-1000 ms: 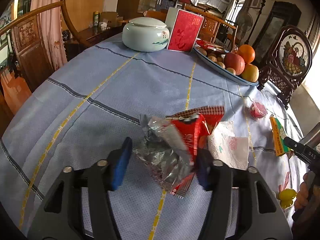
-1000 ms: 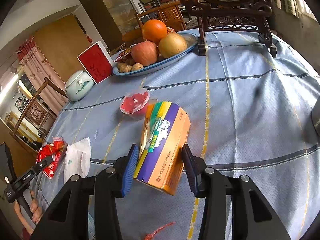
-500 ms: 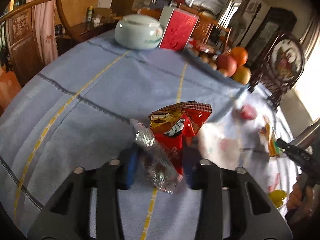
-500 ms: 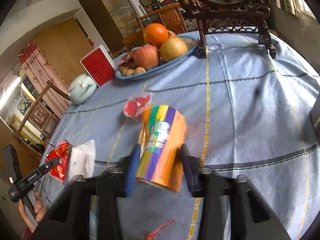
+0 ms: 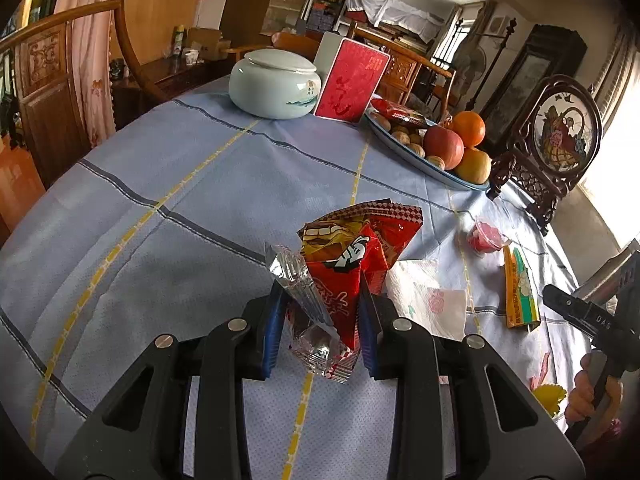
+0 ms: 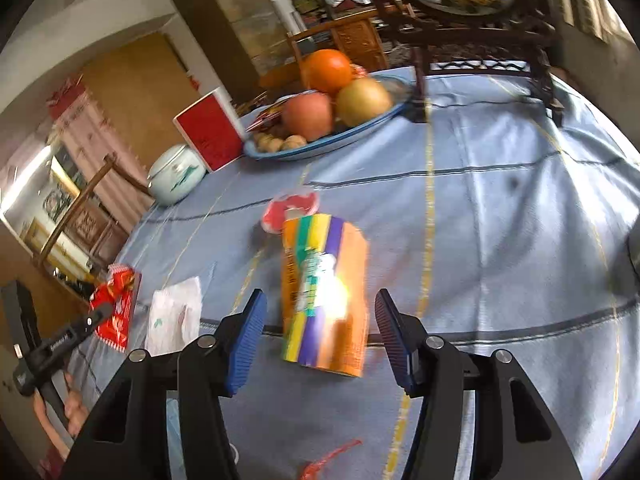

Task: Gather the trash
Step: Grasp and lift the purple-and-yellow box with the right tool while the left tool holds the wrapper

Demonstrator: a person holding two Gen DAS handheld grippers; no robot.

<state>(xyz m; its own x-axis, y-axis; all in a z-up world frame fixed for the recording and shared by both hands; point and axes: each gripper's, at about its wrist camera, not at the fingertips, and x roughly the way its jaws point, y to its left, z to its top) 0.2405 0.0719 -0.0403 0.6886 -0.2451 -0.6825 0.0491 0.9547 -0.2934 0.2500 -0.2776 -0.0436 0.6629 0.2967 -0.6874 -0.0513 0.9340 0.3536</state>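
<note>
**Operator A:** What had changed since the previous second?

**Operator B:** We had closed the left gripper (image 5: 320, 326) on the red snack wrapper (image 5: 352, 264). One second before, its pads stood well apart around the crumpled foil; at this moment both blue pads pressed the wrapper's sides, and it stood bunched upright between them with its silver lining (image 5: 296, 280) showing at 9 o'clock. We judged that piece secured.

**Operator A:** And the right side?

**Operator B:** The right gripper (image 6: 320, 332) had squeezed the orange drink carton (image 6: 324, 292) half a second before. Now its jaws were opening, with clear gaps between each pad and the carton. The carton sat blurred and tilted between them, apparently released onto the blue tablecloth (image 6: 500, 220). We judged that pickup incomplete, so a second attempt would be required.

**Operator A:** Pose of the hands?

**Operator B:** We held both grippers angled downward toward the table. In the left wrist view, the right hand (image 5: 592, 392) gripped its handle at 4 o'clock.

**Operator A:** Remaining trash?

**Operator B:** The white tissue (image 5: 428, 300) lay at 3 o'clock of the left gripper, just beside the wrapper. The red jelly cup (image 6: 290, 210) touched the carton's far end at 12 o'clock. A red scrap (image 6: 328, 458) lay at 6 o'clock.
</note>
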